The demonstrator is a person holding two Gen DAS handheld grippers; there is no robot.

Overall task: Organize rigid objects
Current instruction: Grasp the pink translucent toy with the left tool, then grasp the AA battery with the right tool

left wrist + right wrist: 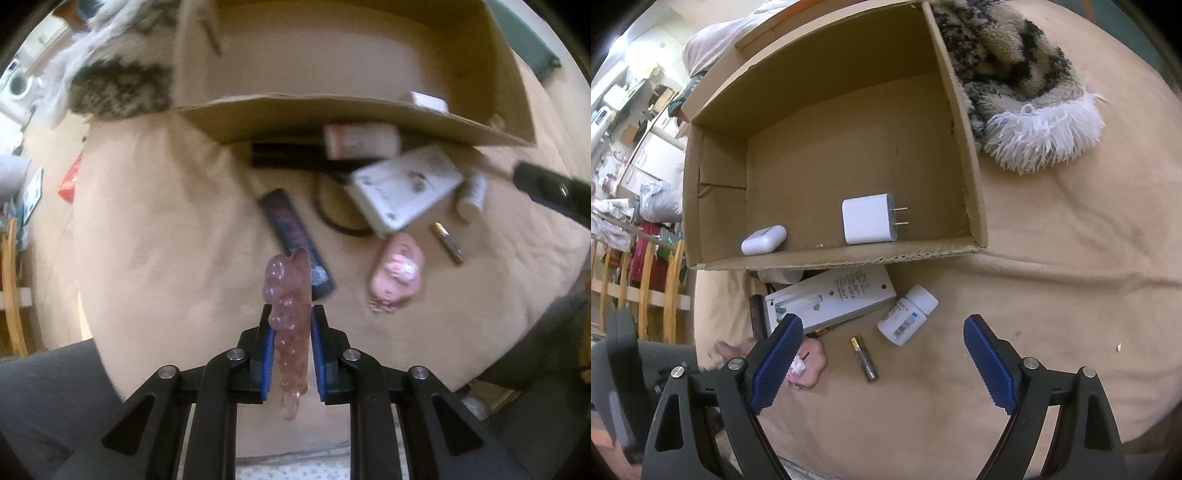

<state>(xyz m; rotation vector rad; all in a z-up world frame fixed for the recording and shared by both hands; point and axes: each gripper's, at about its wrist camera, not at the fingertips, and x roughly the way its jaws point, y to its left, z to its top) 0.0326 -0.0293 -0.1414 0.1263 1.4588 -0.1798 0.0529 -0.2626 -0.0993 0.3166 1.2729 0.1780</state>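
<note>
both grippers, left (291, 325) and right (882, 354): black angular linkage arms, silver round pivot screws, blue ribbed pads (990, 365) lining the fingers; left view blurred.

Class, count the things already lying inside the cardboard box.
2: a white charger plug near the middle of the front wall, and a white earbud case in the front left corner. The front wall could hide others.

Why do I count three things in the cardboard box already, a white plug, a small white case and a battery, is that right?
Not quite. The right wrist view shows only two things in the cardboard box: the white plug and the small white case. The battery lies outside on the tan cover, near the pill bottle.
</note>
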